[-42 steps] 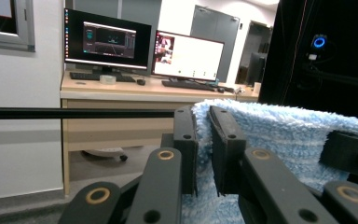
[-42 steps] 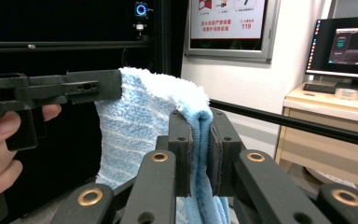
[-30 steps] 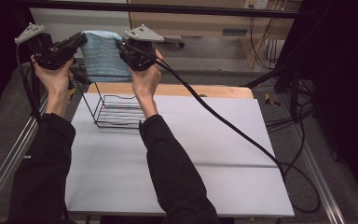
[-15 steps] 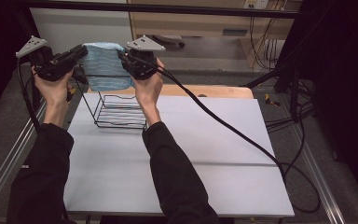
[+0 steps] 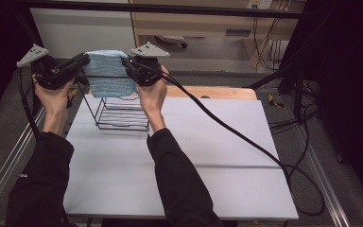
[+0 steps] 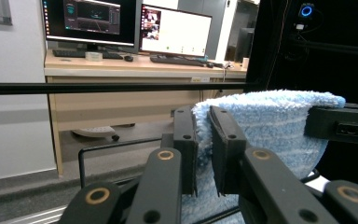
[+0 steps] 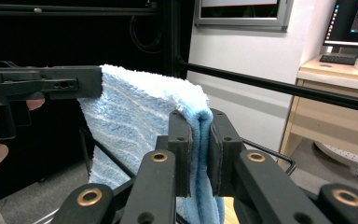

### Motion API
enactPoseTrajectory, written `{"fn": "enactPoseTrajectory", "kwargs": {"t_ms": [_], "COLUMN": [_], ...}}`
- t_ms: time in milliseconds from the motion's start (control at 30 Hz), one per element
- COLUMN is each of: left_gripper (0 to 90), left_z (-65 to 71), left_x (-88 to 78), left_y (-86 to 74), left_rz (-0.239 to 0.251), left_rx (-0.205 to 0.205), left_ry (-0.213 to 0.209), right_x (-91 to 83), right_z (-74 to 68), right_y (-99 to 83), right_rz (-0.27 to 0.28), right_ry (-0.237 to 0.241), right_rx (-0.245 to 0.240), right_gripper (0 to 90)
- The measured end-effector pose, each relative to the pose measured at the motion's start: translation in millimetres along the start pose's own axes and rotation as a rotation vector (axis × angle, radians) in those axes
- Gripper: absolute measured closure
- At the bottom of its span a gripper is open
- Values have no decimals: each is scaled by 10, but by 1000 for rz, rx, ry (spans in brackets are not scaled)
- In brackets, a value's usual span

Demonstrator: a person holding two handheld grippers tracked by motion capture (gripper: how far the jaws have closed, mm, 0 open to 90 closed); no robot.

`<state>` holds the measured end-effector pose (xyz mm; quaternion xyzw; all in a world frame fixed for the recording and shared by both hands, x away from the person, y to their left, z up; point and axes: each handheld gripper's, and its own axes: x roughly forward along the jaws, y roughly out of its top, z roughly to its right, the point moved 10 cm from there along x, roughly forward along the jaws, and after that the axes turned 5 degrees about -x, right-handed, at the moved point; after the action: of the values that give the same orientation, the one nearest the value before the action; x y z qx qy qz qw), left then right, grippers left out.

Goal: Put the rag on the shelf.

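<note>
A light blue striped towel (image 5: 108, 75) hangs stretched between my two grippers above a black wire rack (image 5: 120, 111) at the table's back left. My left gripper (image 5: 82, 60) is shut on the towel's left top corner, my right gripper (image 5: 126, 64) on its right top corner. In the left gripper view the left gripper (image 6: 203, 140) pinches the folded towel (image 6: 270, 126) edge, with the rack's wire (image 6: 112, 147) below. In the right gripper view the right gripper (image 7: 199, 149) clamps the towel (image 7: 135, 121), and the other gripper holds the far corner.
The white table top (image 5: 208, 151) lies in front of and to the right of the rack. A black cable (image 5: 236, 135) trails from the right gripper across the table. A black frame bar (image 5: 170, 8) runs behind. A desk with monitors (image 6: 135, 23) stands beyond.
Both hands have come down a little with the towel held between them, so its lower edge now hangs nearer the rack.
</note>
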<state>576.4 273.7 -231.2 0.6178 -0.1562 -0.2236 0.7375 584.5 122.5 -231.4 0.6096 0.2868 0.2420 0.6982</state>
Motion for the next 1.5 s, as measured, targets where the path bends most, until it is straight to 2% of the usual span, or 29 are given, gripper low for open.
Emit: {"fn": "enactPoseTrajectory", "kwargs": {"t_ms": [167, 233, 567, 767, 1133, 1233, 1367, 1500], "left_gripper": [810, 810, 809, 803, 785, 776, 730, 712], "left_z": [-2, 8, 51, 82, 125, 130, 120, 102], "left_x": [-56, -81, -198, -257, -339, -346, -376, -427], "left_y": [-9, -6, -59, -123, -260, -277, -226, -57], "left_rz": [3, 1, -3, -35, -87, -98, -111, -88], "left_rx": [-6, 4, 18, 22, 23, 25, 5, -17], "left_ry": [-12, -14, -35, -49, -38, -33, -23, -10], "right_x": [-31, -43, -109, -167, -227, -235, -231, -239], "right_z": [-40, -58, -141, -189, -245, -247, -257, -260], "right_y": [6, 15, -27, -73, -171, -182, -193, -202], "right_rz": [10, 13, -10, -36, -101, -104, -102, -102], "right_ry": [25, 34, 66, 86, 124, 122, 121, 120], "right_rx": [-14, -16, -38, -50, -86, -91, -101, -117], "right_gripper": [817, 817, 814, 813, 809, 808, 808, 807]}}
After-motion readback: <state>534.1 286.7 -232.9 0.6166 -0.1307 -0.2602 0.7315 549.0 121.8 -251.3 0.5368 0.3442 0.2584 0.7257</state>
